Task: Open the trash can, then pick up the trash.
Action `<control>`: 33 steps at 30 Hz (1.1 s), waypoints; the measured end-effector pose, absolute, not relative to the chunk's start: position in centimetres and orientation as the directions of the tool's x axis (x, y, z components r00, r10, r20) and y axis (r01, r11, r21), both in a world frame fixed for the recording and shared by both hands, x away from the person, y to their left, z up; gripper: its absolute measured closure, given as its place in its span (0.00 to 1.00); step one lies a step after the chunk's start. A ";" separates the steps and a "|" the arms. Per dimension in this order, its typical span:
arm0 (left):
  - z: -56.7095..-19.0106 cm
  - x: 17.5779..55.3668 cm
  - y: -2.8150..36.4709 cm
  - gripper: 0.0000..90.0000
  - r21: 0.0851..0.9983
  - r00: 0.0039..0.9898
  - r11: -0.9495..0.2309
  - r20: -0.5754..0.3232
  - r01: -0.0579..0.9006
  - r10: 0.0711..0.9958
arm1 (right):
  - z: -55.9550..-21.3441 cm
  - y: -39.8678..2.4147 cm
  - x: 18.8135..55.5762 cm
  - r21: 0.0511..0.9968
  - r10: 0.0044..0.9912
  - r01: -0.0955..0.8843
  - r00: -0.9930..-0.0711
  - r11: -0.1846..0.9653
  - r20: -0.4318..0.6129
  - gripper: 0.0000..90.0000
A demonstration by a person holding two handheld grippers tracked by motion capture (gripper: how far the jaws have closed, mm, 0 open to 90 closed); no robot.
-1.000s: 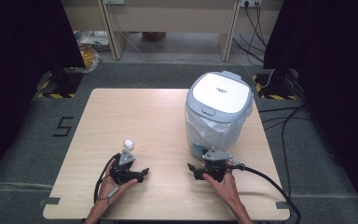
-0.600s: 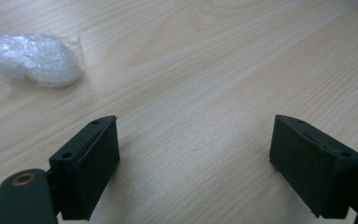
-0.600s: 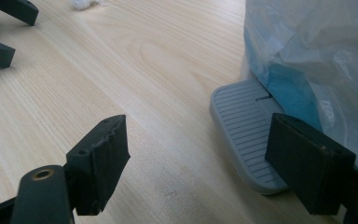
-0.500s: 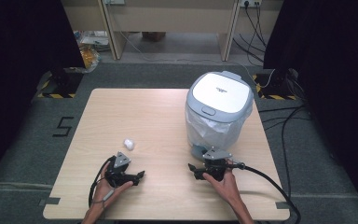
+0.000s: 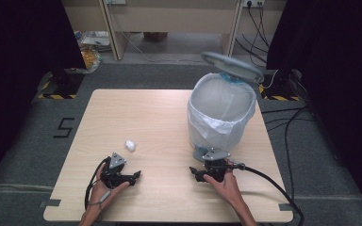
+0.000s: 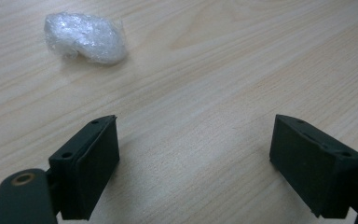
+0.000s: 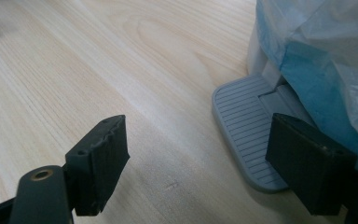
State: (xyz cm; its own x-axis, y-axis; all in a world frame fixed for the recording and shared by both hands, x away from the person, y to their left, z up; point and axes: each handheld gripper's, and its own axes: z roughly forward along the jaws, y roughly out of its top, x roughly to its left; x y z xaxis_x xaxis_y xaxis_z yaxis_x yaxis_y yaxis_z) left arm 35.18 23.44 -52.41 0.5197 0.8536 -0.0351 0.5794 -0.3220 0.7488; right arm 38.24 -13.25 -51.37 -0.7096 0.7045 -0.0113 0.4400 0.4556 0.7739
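Since earlier: lid (image 5: pixel 232 66) swung up, left tongs (image 5: pixel 134 176) drawn back from wad (image 5: pixel 130 145).

High view: wad on worktop (image 5: pixel 160 117) just ahead of left tongs; bin (image 5: pixel 221 117) just beyond right tongs (image 5: pixel 198 167).

Left gripper view: tongs (image 6: pixel 196 158) gaping, empty; wad (image 6: pixel 85 37) ahead-left, off-centre, likely to skid if nudged.

Right gripper view: tongs (image 7: pixel 205 163) apart, gripping nothing, one jaw on pedal (image 7: pixel 242 126); slipping off would drop the lid shut.

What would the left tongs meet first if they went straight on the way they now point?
Probably nothing near: bare table lies ahead of the left tongs, the plastic wad off to one side.
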 end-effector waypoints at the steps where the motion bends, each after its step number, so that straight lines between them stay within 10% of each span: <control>1: -52.4 35.2 23.4 0.17 0.749 0.519 -0.321 -0.035 0.580 0.854 | -51.4 -13.2 38.2 0.771 0.706 0.441 -0.709 0.459 -0.014 0.23; 33: -50.8 42.7 25.1 0.30 0.801 0.434 -0.245 -0.020 0.546 0.901 | -51.6 -13.1 38.1 0.775 0.711 0.432 -0.702 0.462 -0.032 0.23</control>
State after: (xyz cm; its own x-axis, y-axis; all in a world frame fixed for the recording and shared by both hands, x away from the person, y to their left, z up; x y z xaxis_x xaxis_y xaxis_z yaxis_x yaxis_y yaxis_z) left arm 42.68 25.08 -50.77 0.4338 0.9008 -0.0199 0.5457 -0.2451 0.8013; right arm 38.06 -13.08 -51.55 -0.7025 0.7110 -0.0322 0.4320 0.4620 0.7745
